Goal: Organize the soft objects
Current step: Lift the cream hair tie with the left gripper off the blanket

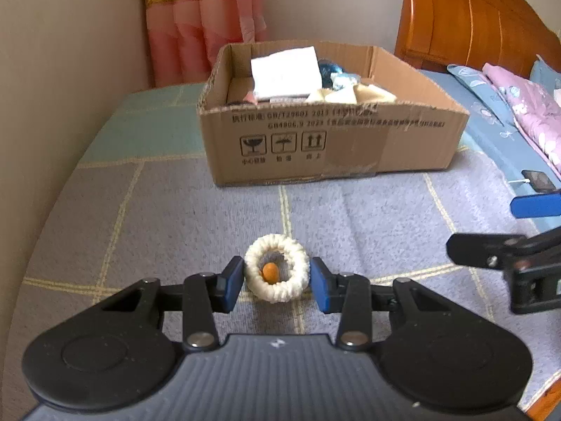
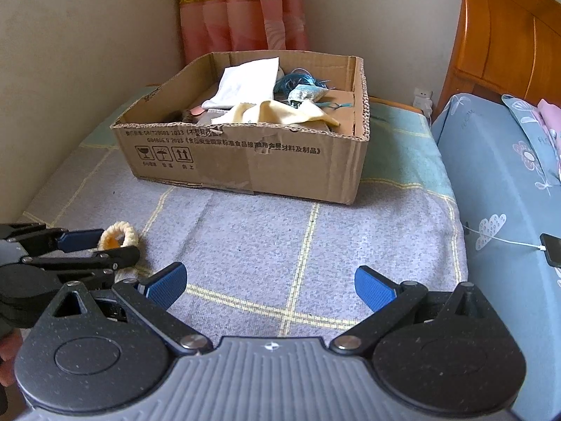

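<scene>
A cream knitted ring with an orange bead (image 1: 277, 268) lies on the grey checked blanket. My left gripper (image 1: 277, 282) straddles it, its blue pads close beside the ring on both sides; I cannot tell if they press it. The ring also shows in the right wrist view (image 2: 119, 235), between the left gripper's fingers (image 2: 79, 239). My right gripper (image 2: 270, 286) is wide open and empty above the blanket, right of the left one. An open cardboard box (image 1: 329, 140) (image 2: 245, 161) stands further back, holding several cloths and soft items.
A wall runs along the left. A pink curtain (image 1: 203, 17) hangs behind the box. A blue patterned bed (image 2: 498, 189) with a wooden headboard (image 1: 473, 17) lies to the right. A phone on a white cable (image 2: 552, 249) rests on it.
</scene>
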Motion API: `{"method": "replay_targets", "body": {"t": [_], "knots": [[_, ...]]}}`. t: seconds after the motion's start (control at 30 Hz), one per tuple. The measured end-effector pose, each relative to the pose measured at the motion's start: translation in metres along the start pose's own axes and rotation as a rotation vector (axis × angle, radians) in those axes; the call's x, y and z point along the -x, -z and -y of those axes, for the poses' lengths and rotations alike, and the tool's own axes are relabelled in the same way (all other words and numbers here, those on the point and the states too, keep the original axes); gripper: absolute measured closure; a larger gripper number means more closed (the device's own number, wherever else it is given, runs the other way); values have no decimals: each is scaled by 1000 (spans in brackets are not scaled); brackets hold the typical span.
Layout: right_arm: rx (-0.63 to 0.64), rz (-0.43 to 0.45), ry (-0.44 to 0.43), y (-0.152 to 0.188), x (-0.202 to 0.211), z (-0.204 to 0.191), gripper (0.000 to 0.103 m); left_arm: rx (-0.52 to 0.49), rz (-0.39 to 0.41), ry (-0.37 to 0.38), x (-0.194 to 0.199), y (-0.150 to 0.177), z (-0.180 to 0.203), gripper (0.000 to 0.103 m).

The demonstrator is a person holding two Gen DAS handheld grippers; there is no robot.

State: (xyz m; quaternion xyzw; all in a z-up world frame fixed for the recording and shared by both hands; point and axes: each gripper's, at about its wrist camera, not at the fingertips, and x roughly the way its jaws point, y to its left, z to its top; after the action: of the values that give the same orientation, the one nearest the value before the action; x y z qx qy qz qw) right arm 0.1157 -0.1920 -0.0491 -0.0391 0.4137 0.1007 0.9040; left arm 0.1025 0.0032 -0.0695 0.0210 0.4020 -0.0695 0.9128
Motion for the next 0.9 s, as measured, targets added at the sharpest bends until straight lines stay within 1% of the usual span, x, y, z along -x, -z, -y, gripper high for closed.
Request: {"method": "replay_targets", "body": {"t": [0.2, 0.4, 0.5, 0.67, 0.9], "knots": [[10, -10, -4, 1, -2, -6, 0, 5, 13, -1, 11, -3, -5, 63], [39, -17, -16, -1, -3, -19, 0, 15, 16, -34, 23, 2, -22, 63], [79, -13, -22, -3, -3, -30, 0, 26, 9, -54, 26, 6, -32, 63], [137, -9, -61, -9, -7, -52, 0, 55, 4, -69, 31, 13, -48, 63], [210, -16, -103, -16, -28, -89, 0, 86, -1, -97, 33, 20, -71, 63]]}}
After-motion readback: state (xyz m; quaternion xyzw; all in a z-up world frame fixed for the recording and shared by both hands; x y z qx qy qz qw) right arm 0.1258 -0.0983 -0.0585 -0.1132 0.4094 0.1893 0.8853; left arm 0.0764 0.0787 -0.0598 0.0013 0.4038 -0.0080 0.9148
